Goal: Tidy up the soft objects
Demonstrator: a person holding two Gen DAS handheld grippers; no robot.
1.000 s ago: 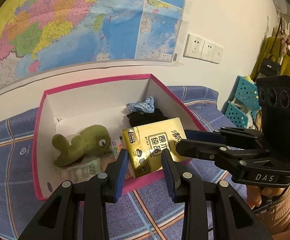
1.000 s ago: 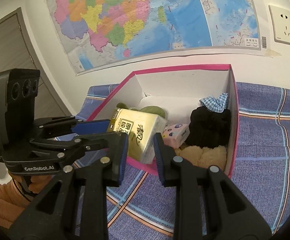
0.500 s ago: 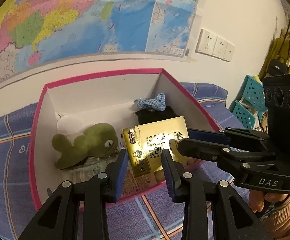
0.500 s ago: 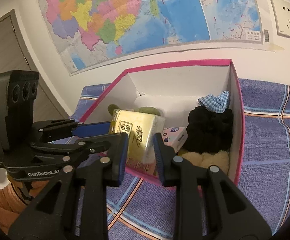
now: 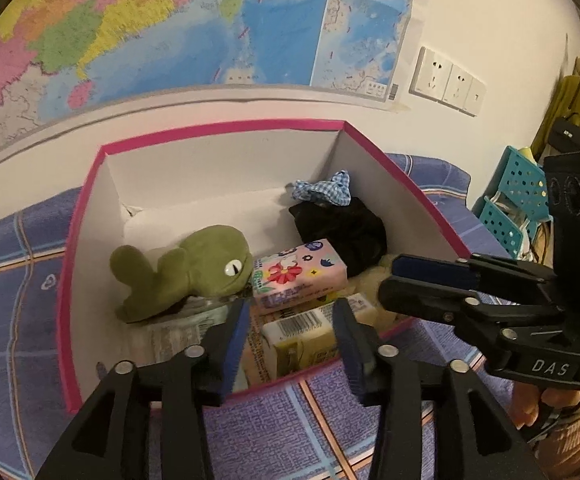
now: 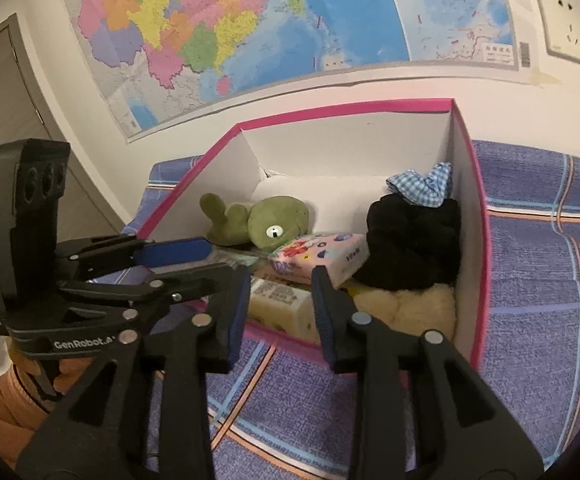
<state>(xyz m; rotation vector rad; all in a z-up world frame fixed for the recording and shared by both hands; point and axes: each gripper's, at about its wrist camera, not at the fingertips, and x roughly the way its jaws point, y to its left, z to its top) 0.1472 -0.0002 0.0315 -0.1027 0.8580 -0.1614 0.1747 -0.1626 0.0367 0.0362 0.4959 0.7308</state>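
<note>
yellow tissue pack (image 6: 279, 312) lies in pink box (image 6: 476, 216).

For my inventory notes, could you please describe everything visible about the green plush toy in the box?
The green plush toy is olive, fuzzy and frog-like, with one white eye with a black pupil and a forked limb. It lies on its side in the left part of the pink-rimmed box, on crinkly packets, its face touching the pink floral tissue pack. No claw touches it.

The pink-rimmed box (image 5: 89, 208) is open on top. Its floor is crowded: green plush (image 5: 185, 268) at nine o'clock, black cloth (image 5: 342, 232) at two, tissue packs (image 5: 298, 276) in the centre. Free floor shows only along the back wall, at twelve o'clock. Both claws stand spread at the near rim.
</note>
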